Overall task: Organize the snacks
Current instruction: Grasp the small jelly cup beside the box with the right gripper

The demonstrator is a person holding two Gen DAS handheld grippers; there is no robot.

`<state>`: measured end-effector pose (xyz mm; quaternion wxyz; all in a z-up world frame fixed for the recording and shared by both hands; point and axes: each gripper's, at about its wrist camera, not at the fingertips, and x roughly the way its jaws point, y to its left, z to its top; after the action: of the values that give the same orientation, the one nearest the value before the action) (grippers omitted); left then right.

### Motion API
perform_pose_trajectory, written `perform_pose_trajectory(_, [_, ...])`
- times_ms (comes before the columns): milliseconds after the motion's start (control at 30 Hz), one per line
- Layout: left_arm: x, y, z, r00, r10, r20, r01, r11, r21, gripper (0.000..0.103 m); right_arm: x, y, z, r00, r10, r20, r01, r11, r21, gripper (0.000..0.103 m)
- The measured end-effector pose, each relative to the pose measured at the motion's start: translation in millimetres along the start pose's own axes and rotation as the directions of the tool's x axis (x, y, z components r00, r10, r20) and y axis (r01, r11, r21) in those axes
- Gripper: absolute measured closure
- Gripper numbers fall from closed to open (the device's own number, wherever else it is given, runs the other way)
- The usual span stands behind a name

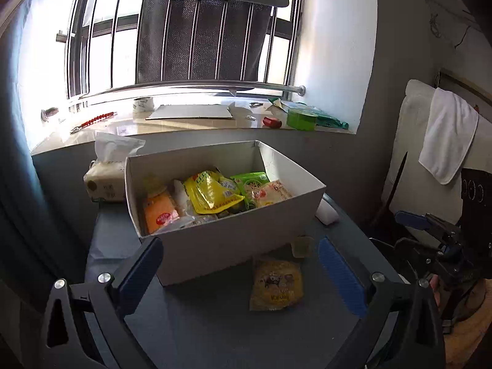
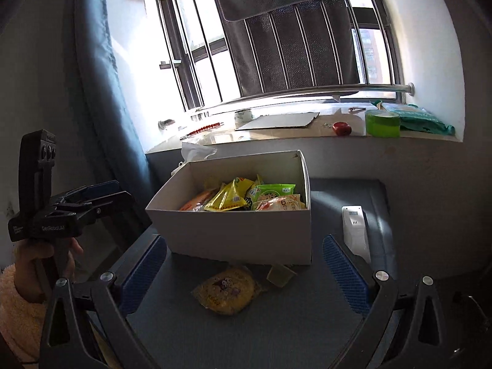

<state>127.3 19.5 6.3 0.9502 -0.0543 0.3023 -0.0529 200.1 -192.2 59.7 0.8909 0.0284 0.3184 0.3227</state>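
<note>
Snacks (image 1: 212,195) fill white box (image 1: 233,240); yellow packet (image 1: 275,284) lies before it.

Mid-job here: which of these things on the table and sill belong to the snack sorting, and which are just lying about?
Job:
box with snack packs inside
yellow pack on the table in front of it
small sachet beside that

Lying about:
tissue pack
white remote
green tape roll
red object
cardboard sheet
</note>
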Motion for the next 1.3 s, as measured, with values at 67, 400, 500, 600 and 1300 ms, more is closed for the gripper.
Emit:
perform_pose_trajectory(67, [0.3, -6.1, -22.9, 1.000, 0.005, -0.019, -0.005, 1.000, -0.016, 0.000, -2.6, -3.9, -22.7, 1.000, 0.008, -0.024, -0.007, 0.999, 0.035, 0.000])
perform_pose_trajectory(400, [22.9, -11.5, -96.2, 0.991, -0.026, -0.134, 0.013, 0.996, -0.093, 0.000, 11.6, -15.8, -90.2, 0.992, -0.027, -0.121, 0.044, 0.989, 0.140, 0.000])
perform_pose_trajectory(500, [27.3, -9.4, -100.6, 0.988, -0.036, -0.151, 0.019, 0.994, -0.111, 0.000, 20.6, -13.4, -89.7, 0.990, -0.045, -0.135, 0.061, 0.992, 0.111, 0.000])
perform_pose_trajectory(600, [31.7, -10.3, -100.6, 0.986, -0.042, -0.159, 0.025, 0.994, -0.107, 0.000, 36.5, -13.8, -81.3, 0.987, -0.042, -0.152, 0.057, 0.994, 0.095, 0.000])
perform_pose_trajectory(1300, [62.9, -25.1, -97.8, 0.977, -0.061, -0.206, 0.047, 0.996, -0.073, 0.000, 160.9, -37.9, -36.9, 0.956, -0.091, -0.278, 0.114, 0.991, 0.068, 0.055])
